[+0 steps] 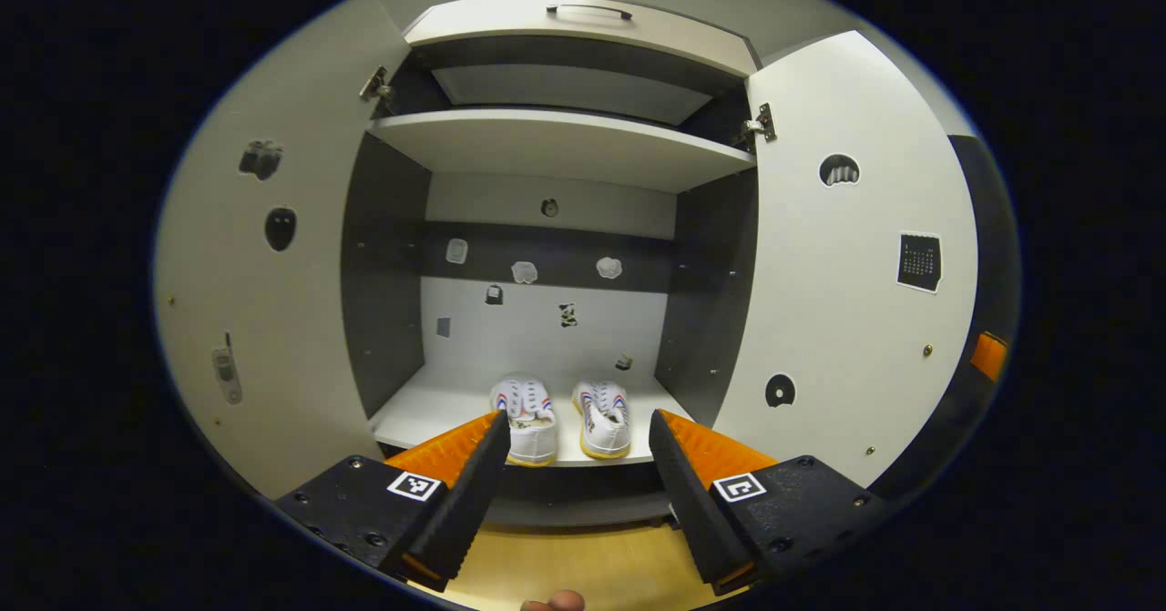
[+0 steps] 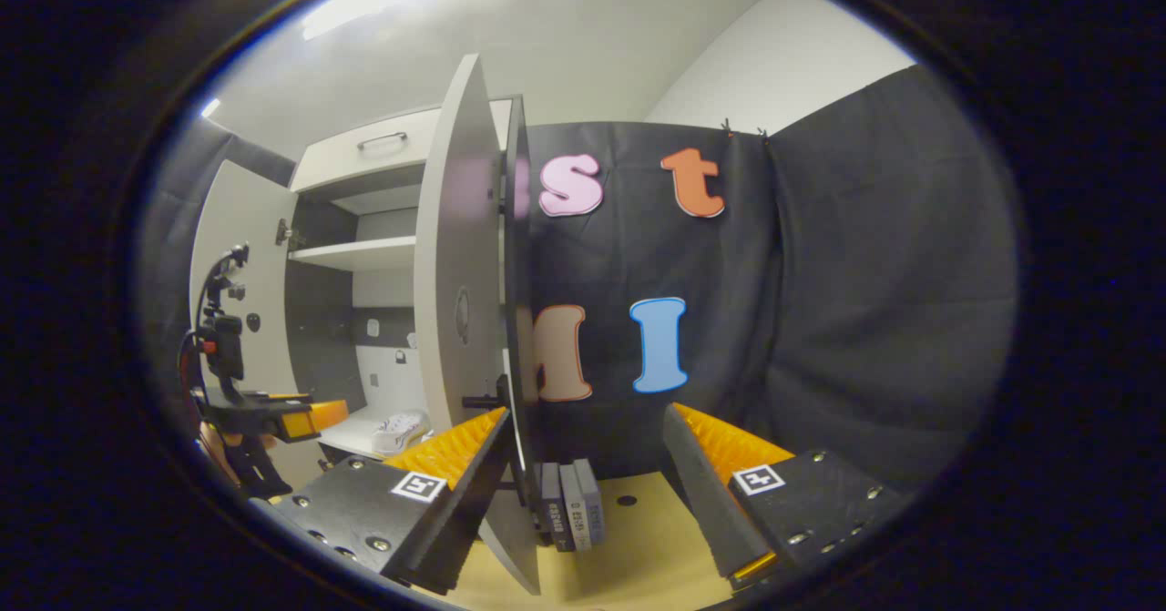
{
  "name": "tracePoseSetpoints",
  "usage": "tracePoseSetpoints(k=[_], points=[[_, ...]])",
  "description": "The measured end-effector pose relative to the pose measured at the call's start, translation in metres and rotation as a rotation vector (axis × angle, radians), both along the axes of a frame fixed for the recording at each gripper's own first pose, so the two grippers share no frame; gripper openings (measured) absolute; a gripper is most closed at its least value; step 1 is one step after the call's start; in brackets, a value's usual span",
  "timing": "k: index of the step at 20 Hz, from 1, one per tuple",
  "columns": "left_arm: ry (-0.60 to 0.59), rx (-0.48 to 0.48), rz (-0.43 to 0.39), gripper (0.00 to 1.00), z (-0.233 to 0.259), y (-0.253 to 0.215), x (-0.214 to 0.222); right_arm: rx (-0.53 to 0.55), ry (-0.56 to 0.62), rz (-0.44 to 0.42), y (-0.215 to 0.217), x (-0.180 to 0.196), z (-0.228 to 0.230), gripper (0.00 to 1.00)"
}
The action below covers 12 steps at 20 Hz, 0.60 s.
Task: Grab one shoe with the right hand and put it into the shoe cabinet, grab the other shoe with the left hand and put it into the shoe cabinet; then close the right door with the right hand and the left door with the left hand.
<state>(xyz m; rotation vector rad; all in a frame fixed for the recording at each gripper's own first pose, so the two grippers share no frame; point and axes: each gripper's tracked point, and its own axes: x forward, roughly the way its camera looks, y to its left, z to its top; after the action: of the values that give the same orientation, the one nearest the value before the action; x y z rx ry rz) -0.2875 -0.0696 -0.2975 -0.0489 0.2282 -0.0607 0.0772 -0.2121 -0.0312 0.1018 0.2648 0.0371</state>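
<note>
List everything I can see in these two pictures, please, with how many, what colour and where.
Shoes: two, white with coloured side stripes and yellowish soles, side by side on the cabinet's bottom shelf.
Shoe cabinet: one, pale grey with dark inner walls, both doors open.
Left door: one, pale grey, swung open, small stickers on it.
Right door: one, pale grey, swung open, stickers on it; seen edge-on in the right gripper view.
Drawer: one, pale grey with a dark handle, above the open compartment.
Small stickers: several, on the cabinet's back wall.
Flat blocks: three, grey, standing behind the right door.
Floor: light wood.
Left gripper: open, facing the shoes.
Right gripper: open, at the right door's edge.
</note>
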Motion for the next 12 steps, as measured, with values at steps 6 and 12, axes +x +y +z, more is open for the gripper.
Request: tracePoseSetpoints(k=[6, 12], points=[[-0.028, 0.027, 0.124, 0.96, 0.03, 0.054, -0.043, 0.004, 0.061, 0.093, 0.031, 0.012, -0.03, 0.99], [-0.037, 0.079, 0.223, 0.95, 0.046, 0.098, -0.077, 0.009, 0.058, 0.136, 0.035, 0.017, -0.034, 0.97]])
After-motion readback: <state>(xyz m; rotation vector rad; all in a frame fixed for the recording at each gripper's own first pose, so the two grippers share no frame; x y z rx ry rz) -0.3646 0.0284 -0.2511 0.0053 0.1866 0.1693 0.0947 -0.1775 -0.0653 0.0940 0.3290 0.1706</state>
